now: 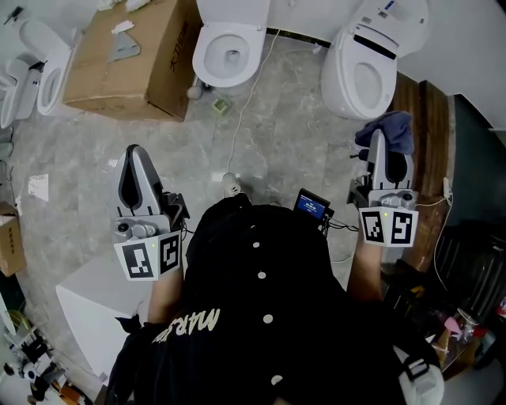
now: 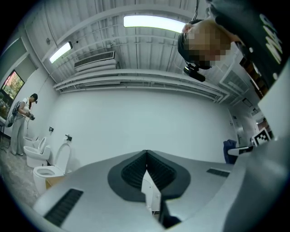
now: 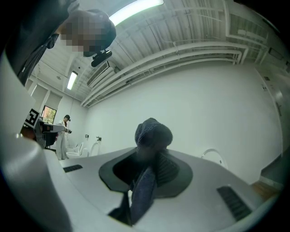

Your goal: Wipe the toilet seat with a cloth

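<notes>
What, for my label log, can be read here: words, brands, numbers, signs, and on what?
"MAR", upside down, on the person's black shirt; further letters are creased away.
Print on the cardboard box: too small to read.
Blue label on the right-hand toilet: too small.
Small device screen: blurred.

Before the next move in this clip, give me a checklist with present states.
1. Cloth held: ok, clamped in the right gripper jaws.
2. Left gripper free: ok, jaws together, nothing between.
3. Cloth at a seat: not ok, nearest toilet stands apart, ahead.
4. That toilet's lid up: ok, bowl opening shows.
5. Floor ahead: not ok, a white cable lies across it.
</notes>
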`<state>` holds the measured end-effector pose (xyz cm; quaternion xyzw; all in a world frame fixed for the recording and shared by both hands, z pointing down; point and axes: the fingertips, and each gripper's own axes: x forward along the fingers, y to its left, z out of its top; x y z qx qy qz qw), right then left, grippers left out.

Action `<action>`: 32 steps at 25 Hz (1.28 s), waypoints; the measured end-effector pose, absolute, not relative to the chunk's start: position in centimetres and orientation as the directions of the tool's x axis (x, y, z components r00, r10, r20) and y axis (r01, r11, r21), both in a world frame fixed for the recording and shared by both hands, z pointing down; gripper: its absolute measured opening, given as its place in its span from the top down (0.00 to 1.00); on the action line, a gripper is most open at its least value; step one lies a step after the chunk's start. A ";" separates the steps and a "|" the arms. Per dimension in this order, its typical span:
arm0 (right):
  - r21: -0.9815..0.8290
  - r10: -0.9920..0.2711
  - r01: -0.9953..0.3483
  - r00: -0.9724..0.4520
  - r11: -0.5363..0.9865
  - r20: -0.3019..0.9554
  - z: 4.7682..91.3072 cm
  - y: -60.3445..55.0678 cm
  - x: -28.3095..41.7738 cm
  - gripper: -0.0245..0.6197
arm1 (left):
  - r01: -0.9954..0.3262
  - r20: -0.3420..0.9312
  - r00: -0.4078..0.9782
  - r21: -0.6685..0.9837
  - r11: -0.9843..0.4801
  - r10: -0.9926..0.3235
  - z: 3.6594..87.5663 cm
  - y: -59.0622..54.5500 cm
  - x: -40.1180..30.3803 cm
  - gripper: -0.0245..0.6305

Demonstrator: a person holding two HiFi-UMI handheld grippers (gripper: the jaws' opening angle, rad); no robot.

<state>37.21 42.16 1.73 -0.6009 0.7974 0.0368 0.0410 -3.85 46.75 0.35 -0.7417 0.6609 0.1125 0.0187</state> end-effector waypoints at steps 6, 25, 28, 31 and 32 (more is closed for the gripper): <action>0.016 -0.960 -0.968 -0.249 0.249 -0.130 1.0 39.2 34.8 0.83 | -0.984 -0.207 0.099 0.126 -0.127 -0.973 0.2 44.0 -7.1 0.95; 0.046 -0.973 -0.976 -0.215 0.211 -0.084 2.4 32.7 32.3 0.83 | -0.980 -0.170 0.120 0.136 -0.144 -0.978 2.0 36.8 -10.7 0.95; 0.041 -0.970 -0.973 -0.230 0.228 -0.082 2.8 30.2 32.2 0.83 | -0.983 -0.165 0.110 0.130 -0.132 -0.980 2.1 34.8 -10.6 0.95; 0.036 -0.967 -0.970 -0.241 0.239 -0.078 3.1 27.0 32.3 0.83 | -0.984 -0.163 0.105 0.126 -0.126 -0.981 2.0 32.0 -10.1 0.95; 0.035 -0.967 -0.970 -0.244 0.242 -0.078 3.1 25.8 32.4 0.83 | -0.984 -0.163 0.104 0.124 -0.125 -0.981 1.9 31.0 -10.0 0.95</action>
